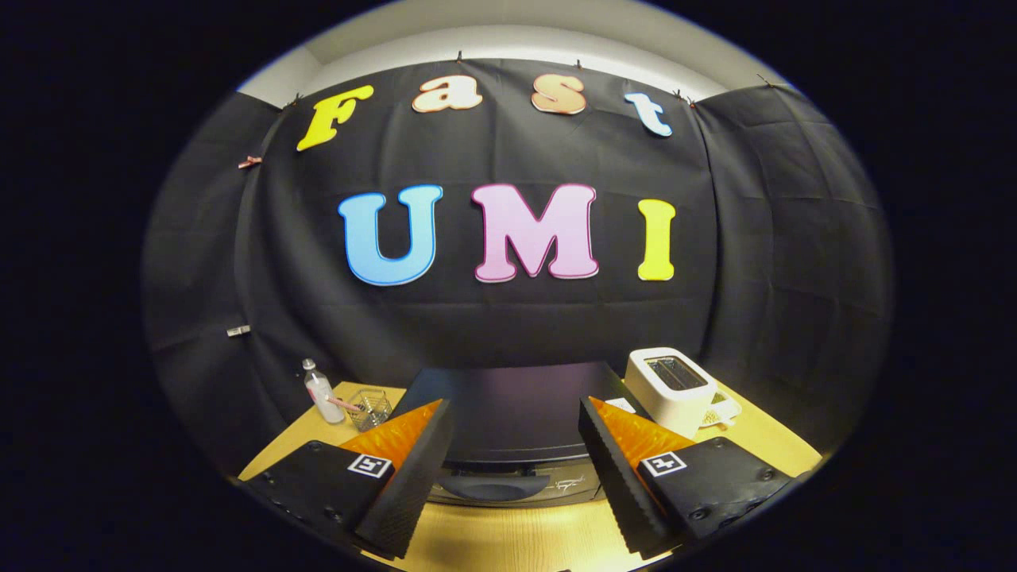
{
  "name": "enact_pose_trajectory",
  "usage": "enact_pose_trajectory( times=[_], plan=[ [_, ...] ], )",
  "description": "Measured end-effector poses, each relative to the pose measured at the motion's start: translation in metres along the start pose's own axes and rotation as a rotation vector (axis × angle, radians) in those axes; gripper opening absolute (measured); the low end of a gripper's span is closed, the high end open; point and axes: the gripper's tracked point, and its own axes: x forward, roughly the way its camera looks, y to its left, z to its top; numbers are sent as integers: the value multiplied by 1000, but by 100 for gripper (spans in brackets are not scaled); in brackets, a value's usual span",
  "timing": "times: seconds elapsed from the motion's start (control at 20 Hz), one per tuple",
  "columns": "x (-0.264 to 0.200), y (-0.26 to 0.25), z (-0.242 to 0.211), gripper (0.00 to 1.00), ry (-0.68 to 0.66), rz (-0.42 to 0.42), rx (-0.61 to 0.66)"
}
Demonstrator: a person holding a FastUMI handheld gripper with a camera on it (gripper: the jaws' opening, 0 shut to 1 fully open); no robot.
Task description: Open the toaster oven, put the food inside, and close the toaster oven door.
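The toaster oven [512,373] is a dark box on the wooden table, seen from above and just ahead of me. Its curved door handle [493,486] shows at the top of the front face, low between my fingers, and the door looks closed. My gripper [515,407] is open above the oven's top, with nothing between the fingers. To the right, behind a white toaster, a small white plate [721,413] holds pale food that is too small to make out.
A white two-slot toaster [671,385] stands at the oven's right side. To its left are a clear bottle [320,391] and a small wire basket [370,408]. The wooden table [516,540] runs beneath the fingers, and black cloth walls close the booth.
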Motion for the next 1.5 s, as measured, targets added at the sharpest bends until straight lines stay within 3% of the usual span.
enact_pose_trajectory(
  times=[0.4,0.65,1.1,1.5],
  plan=[
    [38,12,-71,98,176,26,-37],
    [46,24,-93,98,241,26,-61],
    [43,25,-105,98,243,33,-43],
    [6,22,-121,98,272,23,-53]
  ],
)
